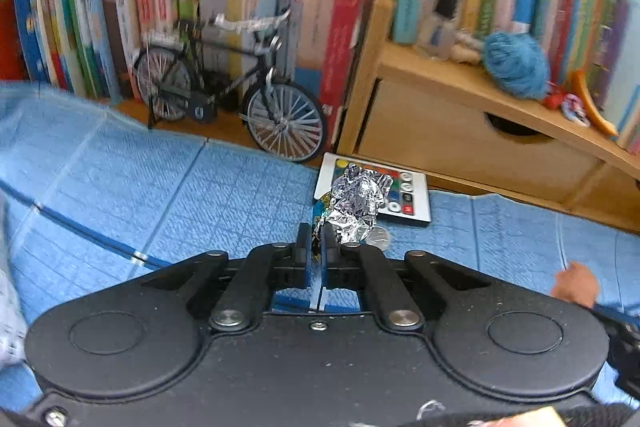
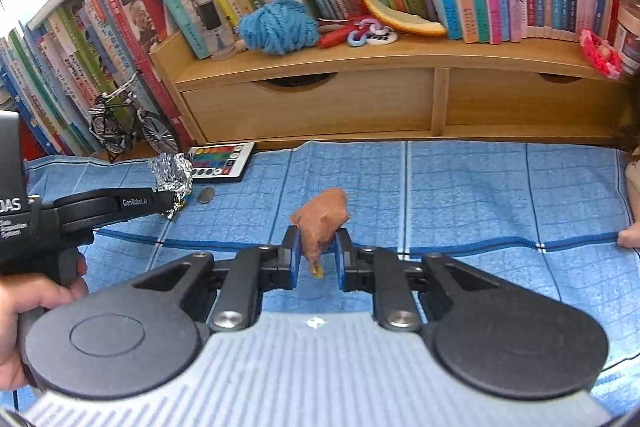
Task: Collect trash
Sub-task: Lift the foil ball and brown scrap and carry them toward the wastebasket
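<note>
Two scraps: crumpled silver foil [image 1: 358, 203], wadded brown paper [image 2: 322, 219]

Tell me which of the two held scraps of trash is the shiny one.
The crumpled foil, pinched in the left hand-held gripper beside the remote control. The right hand-held gripper holds a dull brown paper wad.

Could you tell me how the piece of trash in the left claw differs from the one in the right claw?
The foil wrapper in the left claw is shiny, silver and sharply creased; the brown paper wad in the right claw is matte, tan and softly crumpled. The foil wrapper is pinched at its edge by nearly touching fingers, while the brown paper wad sits between fingers set further apart. Both are crumpled and gripped above the blue cloth.
</note>
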Motion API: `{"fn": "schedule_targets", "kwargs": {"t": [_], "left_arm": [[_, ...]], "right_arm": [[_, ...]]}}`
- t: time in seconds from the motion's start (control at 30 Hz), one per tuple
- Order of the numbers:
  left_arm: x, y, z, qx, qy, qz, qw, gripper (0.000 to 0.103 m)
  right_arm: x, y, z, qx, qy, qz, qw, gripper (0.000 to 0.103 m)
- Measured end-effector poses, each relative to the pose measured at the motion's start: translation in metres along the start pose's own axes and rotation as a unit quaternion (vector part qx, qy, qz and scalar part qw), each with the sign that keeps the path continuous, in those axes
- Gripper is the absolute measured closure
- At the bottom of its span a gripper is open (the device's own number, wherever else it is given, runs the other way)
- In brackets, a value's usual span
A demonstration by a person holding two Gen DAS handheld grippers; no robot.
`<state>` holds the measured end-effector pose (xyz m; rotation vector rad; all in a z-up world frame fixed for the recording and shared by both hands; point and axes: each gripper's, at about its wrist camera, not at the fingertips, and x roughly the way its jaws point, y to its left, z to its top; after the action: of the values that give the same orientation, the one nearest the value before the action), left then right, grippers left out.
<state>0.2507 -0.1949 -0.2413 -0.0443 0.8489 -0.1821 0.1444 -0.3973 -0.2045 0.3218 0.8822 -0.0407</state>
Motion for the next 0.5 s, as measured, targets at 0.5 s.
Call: {"fn": "schedule_targets", "kwargs": {"t": [0.5], "left_arm": [[-0.143,0.002,0.019,0.014,-0.020,-0.019,0.9995,0.099]], "right_arm": [[-0.070,0.038,0.002,-0.010,-0.047,0.022,0.999,0.081]]}}
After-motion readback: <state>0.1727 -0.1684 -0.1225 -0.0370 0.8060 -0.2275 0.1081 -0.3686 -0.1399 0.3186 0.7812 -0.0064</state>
